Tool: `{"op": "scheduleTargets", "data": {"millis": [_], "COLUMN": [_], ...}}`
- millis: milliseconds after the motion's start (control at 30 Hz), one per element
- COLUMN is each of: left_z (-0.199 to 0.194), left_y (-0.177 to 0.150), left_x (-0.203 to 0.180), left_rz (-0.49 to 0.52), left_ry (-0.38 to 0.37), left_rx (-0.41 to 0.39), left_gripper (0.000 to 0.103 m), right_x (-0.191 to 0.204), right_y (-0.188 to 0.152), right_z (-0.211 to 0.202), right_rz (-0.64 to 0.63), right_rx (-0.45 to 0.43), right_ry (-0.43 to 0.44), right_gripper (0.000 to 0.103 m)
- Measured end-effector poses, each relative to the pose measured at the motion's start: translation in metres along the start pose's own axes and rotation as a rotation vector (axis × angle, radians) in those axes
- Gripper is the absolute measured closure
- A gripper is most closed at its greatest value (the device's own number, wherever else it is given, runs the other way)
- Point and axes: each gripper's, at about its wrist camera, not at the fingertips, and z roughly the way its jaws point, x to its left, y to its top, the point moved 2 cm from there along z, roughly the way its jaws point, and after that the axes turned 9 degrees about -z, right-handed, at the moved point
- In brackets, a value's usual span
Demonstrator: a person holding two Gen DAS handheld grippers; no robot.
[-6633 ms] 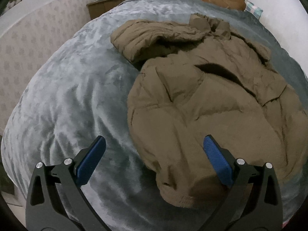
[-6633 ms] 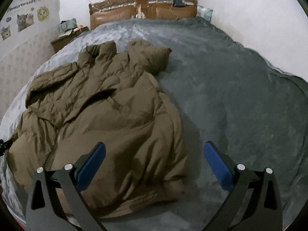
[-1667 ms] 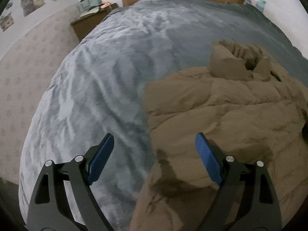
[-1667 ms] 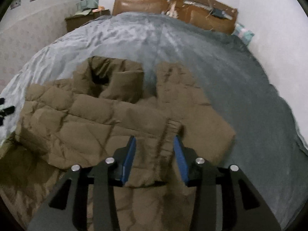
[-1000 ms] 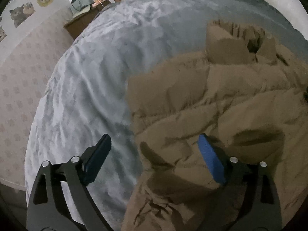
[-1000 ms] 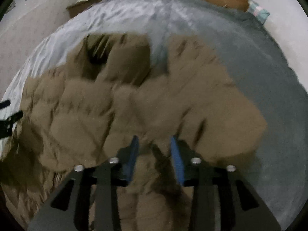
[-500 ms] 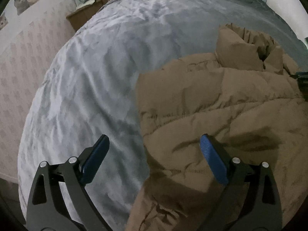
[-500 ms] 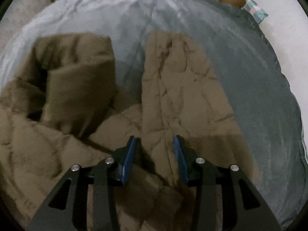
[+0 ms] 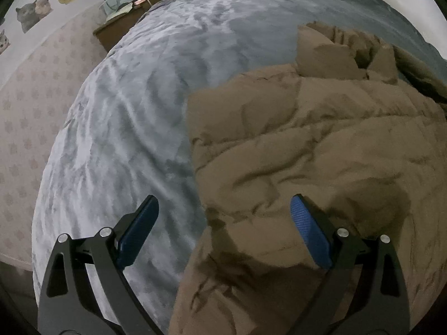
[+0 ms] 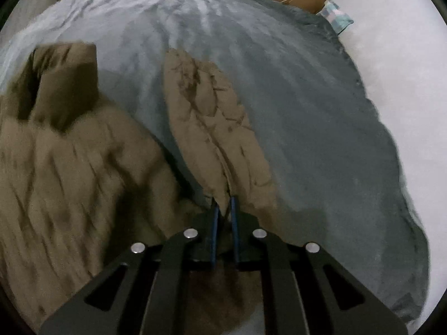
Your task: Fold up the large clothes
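- Garment under handling: one large brown quilted puffer jacket (image 9: 321, 145), lying on the grey plush bed cover (image 9: 134, 128). Taking the jacket's stand-up collar (image 9: 329, 53) as my landmark, the body spreads from just below the collar toward both of my tools.
- Right gripper (image 10: 223, 215): I find its blue pads drawn almost together, pinching a ridge of the jacket's padded sleeve (image 10: 206, 117). The sleeve runs straight away from the tool, to the right of the collar, with bare cover showing between the two.
- Left gripper (image 9: 223, 226): fingers spread wide, nothing between them. One finger hangs over the bed cover, the other over the jacket's left edge, well below the collar. I cannot tell whether it touches the cloth.
- Step in hand, in my judgement: the sleeve fold. The sleeve is gripped and stretched out but not yet laid across the body.
- Next move, as I assess it: carry the pinched sleeve across toward the jacket's middle, below the collar, and lay it flat before letting go. The thick padding will likely spring back, so the left tool should press or hold the body near its edge.
- Remaining work: the body itself is not yet folded; I judge the task to be at an early stage.
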Motion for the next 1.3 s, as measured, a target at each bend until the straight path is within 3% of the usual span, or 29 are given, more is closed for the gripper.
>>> {"op": "scheduleTargets", "data": {"millis": [200, 300, 467, 667, 767, 800, 900, 1067, 1300], "left_z": [-0.008, -0.005, 0.000, 0.009, 0.017, 0.017, 0.021, 0.031, 0.007], "left_y": [-0.004, 0.000, 0.008, 0.015, 0.019, 0.019, 0.020, 0.027, 0.016], "left_x": [-0.003, -0.007, 0.000, 0.005, 0.003, 0.005, 0.011, 0.007, 0.016], "left_rz": [0.016, 0.017, 0.014, 0.007, 0.007, 0.004, -0.005, -0.016, -0.020], "left_ry": [0.018, 0.020, 0.030, 0.023, 0.031, 0.029, 0.020, 0.020, 0.007], "left_rx": [-0.011, -0.011, 0.004, 0.026, 0.029, 0.030, 0.041, 0.040, 0.016], "left_gripper": [0.008, 0.008, 0.008, 0.008, 0.008, 0.008, 0.008, 0.008, 0.008], "right_x": [-0.035, -0.043, -0.028, 0.012, 0.023, 0.024, 0.016, -0.002, 0.002], "right_y": [-0.051, -0.048, -0.007, 0.051, 0.057, 0.058, 0.049, 0.042, 0.031], "right_z": [0.008, 0.003, 0.002, 0.034, 0.058, 0.063, 0.071, 0.049, -0.029], "right_rz": [0.080, 0.104, 0.062, -0.028, -0.032, -0.021, 0.031, 0.090, 0.113], "right_rx": [0.070, 0.042, -0.013, 0.002, 0.051, 0.062, 0.078, -0.017, -0.203], "right_ry": [0.064, 0.081, 0.094, 0.078, 0.056, 0.066, 0.121, 0.149, 0.230], "right_gripper": [0.091, 0.053, 0.044, 0.044, 0.045, 0.049, 0.084, 0.091, 0.092]}}
